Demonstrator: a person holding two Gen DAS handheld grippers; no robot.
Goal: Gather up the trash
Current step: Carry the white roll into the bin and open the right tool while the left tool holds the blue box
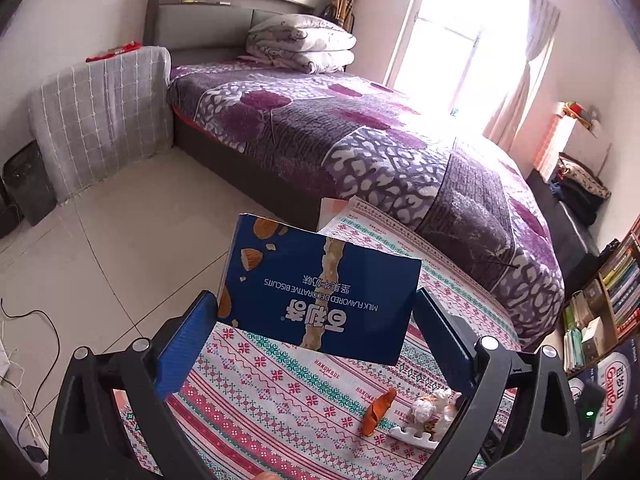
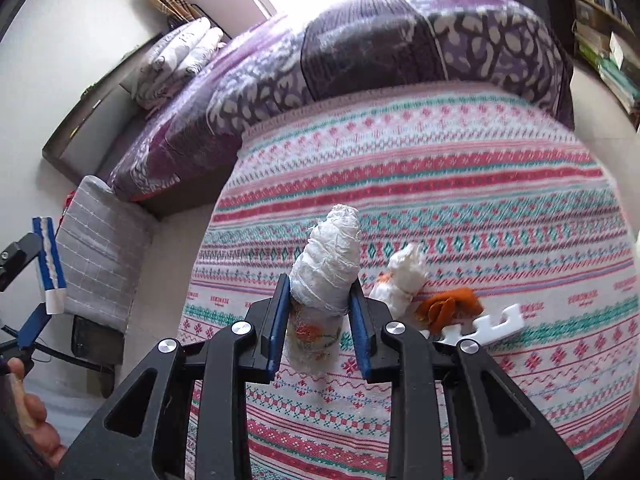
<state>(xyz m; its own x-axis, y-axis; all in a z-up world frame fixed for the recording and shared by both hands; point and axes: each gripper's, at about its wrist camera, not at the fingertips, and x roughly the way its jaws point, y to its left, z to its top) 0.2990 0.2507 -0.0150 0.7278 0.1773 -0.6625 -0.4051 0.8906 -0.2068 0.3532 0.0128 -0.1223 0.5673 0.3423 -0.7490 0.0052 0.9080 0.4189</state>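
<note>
My left gripper (image 1: 316, 298) is shut on a blue biscuit box (image 1: 320, 288), held flat between its blue pads above the table with the patterned cloth (image 1: 260, 400). The same box shows edge-on at the far left of the right wrist view (image 2: 48, 264). My right gripper (image 2: 320, 282) is shut on a long white crumpled paper wad (image 2: 328, 256), which sticks out past the fingertips over the cloth (image 2: 440, 200). On the cloth lie a crumpled white tissue (image 2: 400, 276), an orange peel (image 2: 448, 306) and a white notched plastic piece (image 2: 492, 322).
A bed with a purple cover (image 1: 360, 132) stands just behind the table. A cabinet draped in grey cloth (image 1: 104, 112) is at the left, with cables on the tiled floor (image 1: 24, 320). Bookshelves (image 1: 616, 280) line the right. A person's hand (image 2: 32, 420) shows at the lower left.
</note>
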